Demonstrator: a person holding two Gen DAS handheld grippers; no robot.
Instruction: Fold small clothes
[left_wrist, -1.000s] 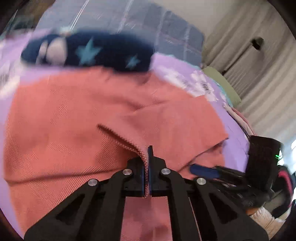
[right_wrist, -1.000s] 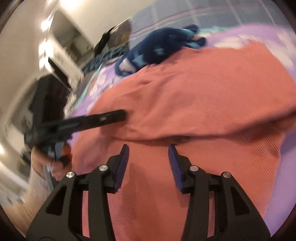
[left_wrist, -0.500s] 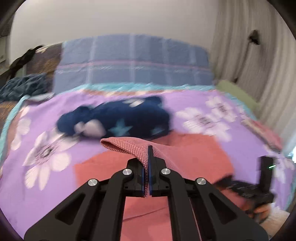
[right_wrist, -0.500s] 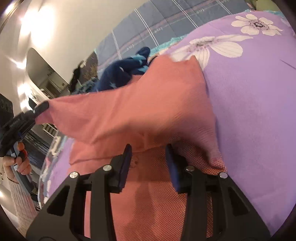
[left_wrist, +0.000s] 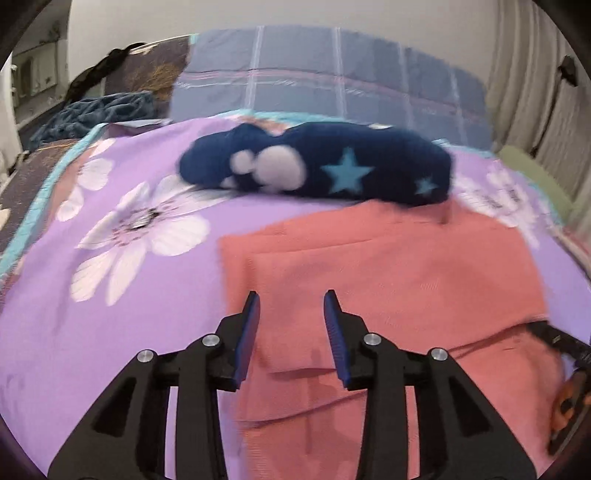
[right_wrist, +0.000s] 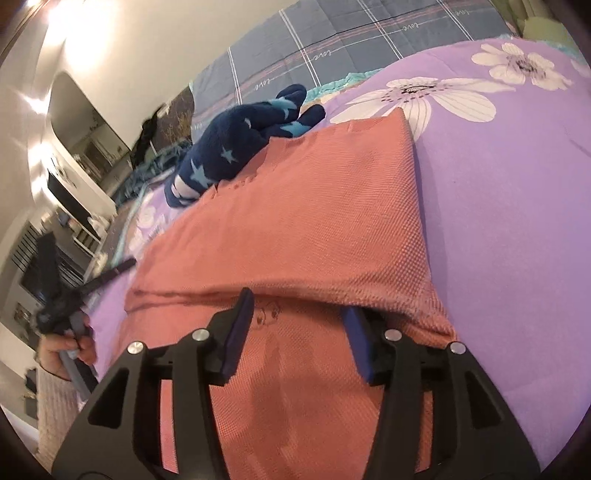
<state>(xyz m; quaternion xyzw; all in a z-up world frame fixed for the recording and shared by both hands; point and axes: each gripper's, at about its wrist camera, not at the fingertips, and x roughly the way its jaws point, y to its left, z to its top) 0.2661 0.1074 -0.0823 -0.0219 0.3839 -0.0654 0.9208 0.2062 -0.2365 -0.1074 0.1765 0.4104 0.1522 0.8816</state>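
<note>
A salmon-pink garment (left_wrist: 388, 266) lies on the purple floral bedspread (left_wrist: 110, 295), with a folded layer on top. It also shows in the right wrist view (right_wrist: 314, 221). My left gripper (left_wrist: 291, 306) is open and empty, just above the garment's left part. My right gripper (right_wrist: 299, 306) is open over the garment's lower part; the folded layer's edge drapes over the tip of its right finger. The right gripper's black tip (left_wrist: 554, 336) shows at the garment's right edge in the left wrist view. The left gripper (right_wrist: 110, 273) shows at the garment's left side in the right wrist view.
A navy plush garment with blue stars (left_wrist: 321, 166) lies just behind the pink one, also in the right wrist view (right_wrist: 240, 147). A blue plaid quilt (left_wrist: 332, 81) covers the head of the bed. A dark teal blanket (left_wrist: 92, 114) lies at the back left. Curtains (left_wrist: 535, 74) hang at the right.
My left gripper carried the garment's edge over, then opened and let it go; the fold now lies flat. My right gripper stayed open near the garment's lower edge.
</note>
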